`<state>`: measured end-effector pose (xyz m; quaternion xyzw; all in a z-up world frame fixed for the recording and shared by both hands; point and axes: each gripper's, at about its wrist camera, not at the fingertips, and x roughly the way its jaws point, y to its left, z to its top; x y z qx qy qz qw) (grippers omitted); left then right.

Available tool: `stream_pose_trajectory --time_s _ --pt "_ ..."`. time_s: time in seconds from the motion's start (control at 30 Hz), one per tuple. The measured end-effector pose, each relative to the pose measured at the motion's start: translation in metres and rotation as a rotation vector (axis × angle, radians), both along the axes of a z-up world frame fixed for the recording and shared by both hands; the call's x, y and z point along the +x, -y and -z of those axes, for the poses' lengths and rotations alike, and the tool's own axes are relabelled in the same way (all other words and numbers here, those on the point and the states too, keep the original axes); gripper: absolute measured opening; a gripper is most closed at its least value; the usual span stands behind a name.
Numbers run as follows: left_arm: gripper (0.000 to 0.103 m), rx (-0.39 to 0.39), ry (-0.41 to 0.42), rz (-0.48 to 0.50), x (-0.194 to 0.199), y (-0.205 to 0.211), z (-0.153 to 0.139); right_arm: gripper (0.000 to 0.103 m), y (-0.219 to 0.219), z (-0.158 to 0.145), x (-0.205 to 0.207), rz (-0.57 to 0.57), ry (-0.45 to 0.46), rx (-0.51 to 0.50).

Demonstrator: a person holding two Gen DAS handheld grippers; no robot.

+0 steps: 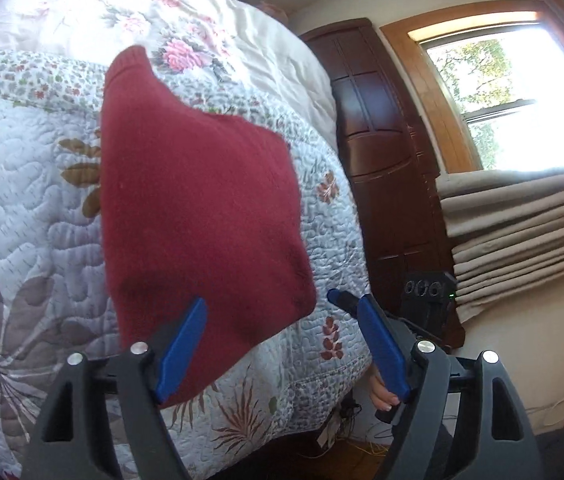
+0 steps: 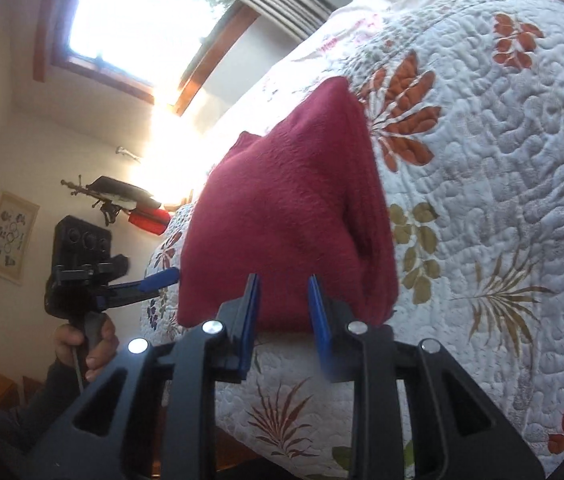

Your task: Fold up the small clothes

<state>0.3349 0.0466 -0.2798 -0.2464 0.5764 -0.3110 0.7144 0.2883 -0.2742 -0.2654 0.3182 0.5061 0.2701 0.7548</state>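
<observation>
**Sweater: one red knit item on the quilt, both grippers open at its near edge**

Sweater (image 1: 202, 216), count one: a red knit garment, folded into a compact block, lies flat on the quilt (image 1: 22, 208) near the bed's edge. One ribbed cuff or hem end points away toward the pillows.

Grippers, count two. In the left wrist view the left gripper (image 1: 282, 344) has its jaws spread wide; one blue finger (image 1: 182, 350) overlaps the sweater's near edge, the other sits off the garment over the quilt's edge. Whether either finger touches fabric cannot be told. In the right wrist view the right gripper (image 2: 283, 320) has its jaws parted with a clear gap, both blue fingers (image 2: 250, 320) at the sweater's near edge and nothing clamped between them. The left gripper appears there too, off the sweater's corner, with one hand (image 2: 86, 344) around its handle.

Bedding: one quilted cover, white with red, brown and olive leaf prints. Beyond it lies one floral sheet or pillow area (image 1: 186, 20), pink roses on cream.

Surroundings, farther off: one dark wooden headboard or cabinet panel (image 1: 385, 152) beside the bed; one wood-framed window (image 1: 513, 92), brightly lit, with a folded beige blind (image 1: 521, 232). The right wrist view adds one framed picture (image 2: 10, 236) on the wall and one wall hook rack (image 2: 122, 200) holding dark and red items. Window glare washes out the bed's far edge.
</observation>
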Motion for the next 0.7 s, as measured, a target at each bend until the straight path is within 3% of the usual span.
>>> stream_pose_trajectory --time_s 0.1,0.17,0.23,0.3,0.33,0.37,0.4,0.43,0.53,0.7 --pt "0.078 0.045 -0.036 -0.016 0.000 0.004 0.021 0.022 -0.014 0.037 0.027 -0.037 -0.088 -0.034" --pt "0.078 0.034 -0.042 -0.035 -0.001 0.003 0.019 0.000 -0.010 0.060 0.037 -0.032 -0.143 -0.085" --pt "0.078 0.034 -0.031 -0.030 -0.005 0.003 0.006 0.001 0.002 0.059 0.040 -0.023 -0.167 -0.043" --pt "0.079 0.045 0.032 -0.004 -0.014 -0.002 -0.016 0.012 0.015 0.039 0.040 -0.024 -0.128 -0.004" --pt "0.083 0.052 0.070 0.002 -0.019 -0.007 -0.026 0.032 0.024 0.031 0.042 -0.015 -0.114 0.031" --pt "0.087 0.066 0.106 -0.005 -0.023 -0.014 -0.034 0.060 0.034 0.024 0.048 0.008 -0.107 0.054" --pt "0.089 0.090 0.133 -0.023 -0.027 -0.022 -0.039 0.074 0.043 0.020 0.058 0.035 -0.099 0.069" --pt "0.090 0.108 0.142 -0.046 -0.029 -0.032 -0.040 0.095 0.052 0.019 0.071 0.055 -0.096 0.102" --pt "0.091 0.112 0.057 -0.130 -0.025 -0.059 -0.019 0.099 0.063 0.043 0.121 0.019 -0.192 0.278" --pt "0.091 0.088 -0.041 -0.163 -0.009 -0.074 0.012 0.099 0.055 0.087 0.192 -0.044 -0.299 0.357"
